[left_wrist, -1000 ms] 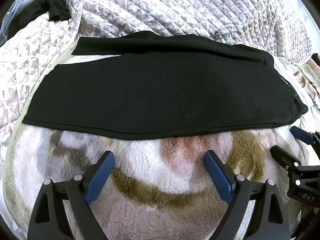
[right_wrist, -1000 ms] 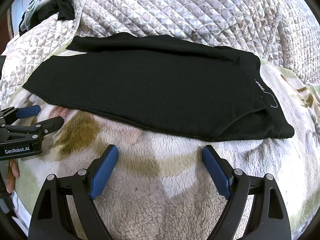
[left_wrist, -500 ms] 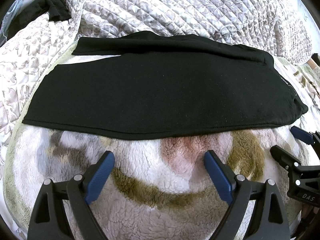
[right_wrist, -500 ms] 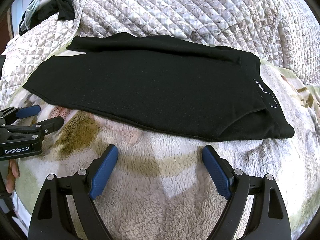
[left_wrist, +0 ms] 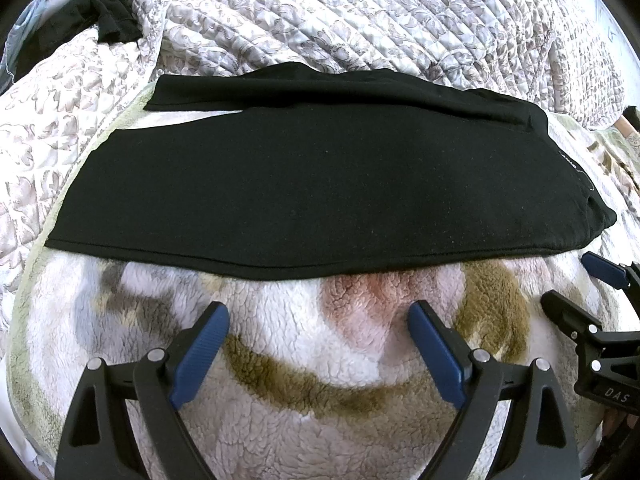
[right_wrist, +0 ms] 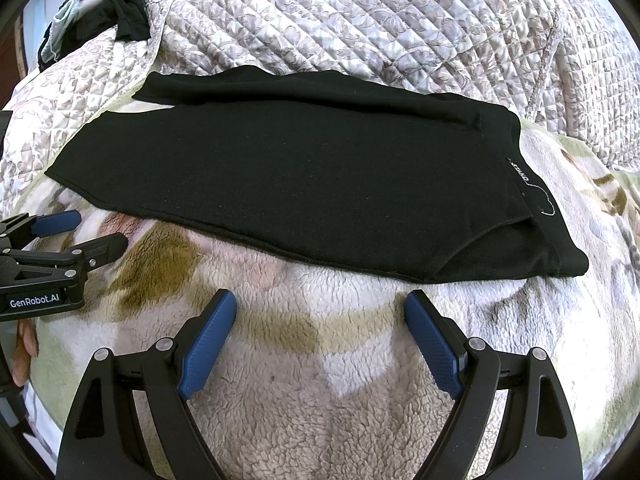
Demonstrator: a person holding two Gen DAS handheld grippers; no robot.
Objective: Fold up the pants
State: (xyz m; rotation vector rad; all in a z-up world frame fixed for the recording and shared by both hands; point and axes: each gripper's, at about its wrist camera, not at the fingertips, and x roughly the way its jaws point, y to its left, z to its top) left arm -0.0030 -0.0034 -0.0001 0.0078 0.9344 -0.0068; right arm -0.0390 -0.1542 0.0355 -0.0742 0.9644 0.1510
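Black pants (left_wrist: 320,176) lie flat on a fleece blanket, one leg folded over the other, waistband to the right with a small label (right_wrist: 522,172). They also show in the right wrist view (right_wrist: 300,184). My left gripper (left_wrist: 318,312) is open and empty, hovering over the blanket just short of the pants' near edge. My right gripper (right_wrist: 320,300) is open and empty, likewise short of the near edge, toward the waist end. Each gripper shows at the side of the other's view (left_wrist: 576,280) (right_wrist: 88,230).
The patterned fleece blanket (left_wrist: 320,360) covers the near area. A quilted floral bedspread (left_wrist: 360,20) rises behind the pants. Dark clothes (right_wrist: 128,12) lie heaped at the far left corner.
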